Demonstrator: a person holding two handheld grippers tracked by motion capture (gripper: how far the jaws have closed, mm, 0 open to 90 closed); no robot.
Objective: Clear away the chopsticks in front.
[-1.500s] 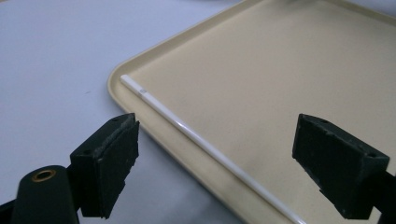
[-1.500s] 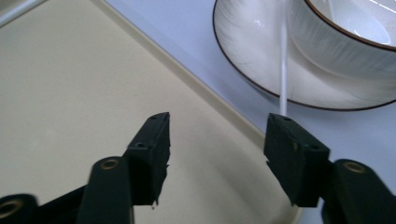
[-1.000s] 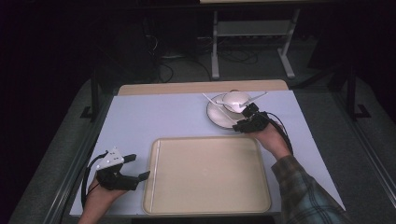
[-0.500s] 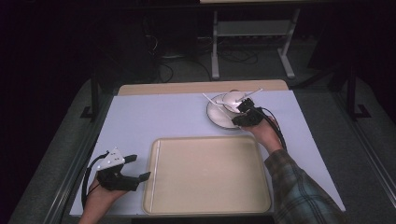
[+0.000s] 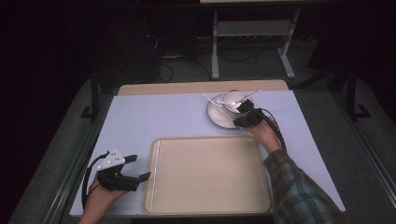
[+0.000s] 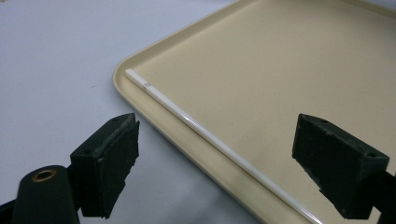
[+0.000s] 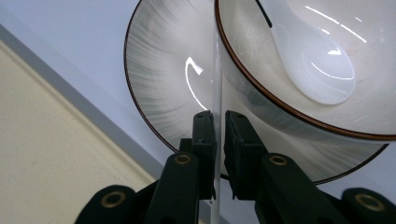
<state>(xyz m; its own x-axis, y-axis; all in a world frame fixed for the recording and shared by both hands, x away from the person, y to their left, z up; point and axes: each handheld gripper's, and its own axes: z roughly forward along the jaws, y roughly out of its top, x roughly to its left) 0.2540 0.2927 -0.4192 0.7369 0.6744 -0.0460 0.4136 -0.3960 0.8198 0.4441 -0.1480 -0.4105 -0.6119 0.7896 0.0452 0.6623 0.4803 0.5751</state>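
At the lower left of the high view, the left claw (image 5: 140, 168) is resting on the worktop (image 5: 154, 116), just beside the left edge of the tan tray (image 5: 208, 175). It is staying in the same spot as a moment ago. Its jaws are standing wide apart and are holding nothing. In the left gripper view, a thin white chopstick (image 6: 210, 137) is lying along the near edge of the tray, between the two open jaws but not touching them.

In the middle of the high view, the rest of the tray is sitting bare.

At the upper right of the high view, the right claw (image 5: 243, 111) is now pushing in over the dish (image 5: 215, 114) and the small bowl (image 5: 233, 98) that is sitting on it. A second ago it was hanging back at the dish's near right rim. In the right gripper view, its jaws are pressing nearly together on a second white chopstick (image 7: 216, 70), which is running up between the dish and the bowl. A white spoon (image 7: 313, 65) is lying inside the bowl.

So the grab is looking done. I think the next job is lifting this stick away and laying it on the tray next to the first one. The stick is thin and smooth, so it could slip or twist.
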